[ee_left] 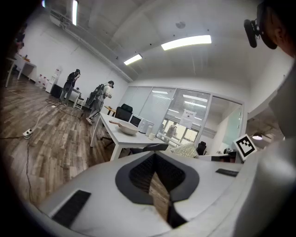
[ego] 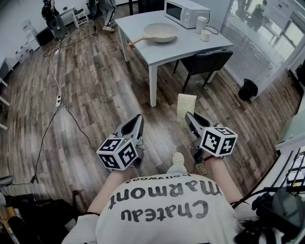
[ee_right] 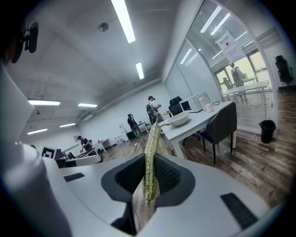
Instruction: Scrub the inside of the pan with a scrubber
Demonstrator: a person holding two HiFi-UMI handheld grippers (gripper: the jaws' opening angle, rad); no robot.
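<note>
A cream pan [ego: 161, 32] with a wooden handle rests on the grey table [ego: 190, 45] far ahead of me, well beyond both grippers. My right gripper [ego: 189, 116] is shut on a flat, glittery yellow-green scrubber [ego: 186, 108], which sticks up edge-on between its jaws [ee_right: 150, 157]. My left gripper [ego: 137, 123] is shut with nothing in it, held beside the right one at waist height over the wooden floor. The left gripper view also shows the pan [ee_left: 126, 128] on the table and the scrubber [ee_left: 185, 149] off to its right. The pan [ee_right: 176, 119] lies past the scrubber in the right gripper view.
On the table stand a white microwave [ego: 187, 12] and two cups [ego: 202, 24]. A black chair [ego: 206, 62] is tucked under the table's right side, with a black bin [ego: 248, 89] beyond it. Cables [ego: 59, 100] trail over the floor at left. People stand at the far end.
</note>
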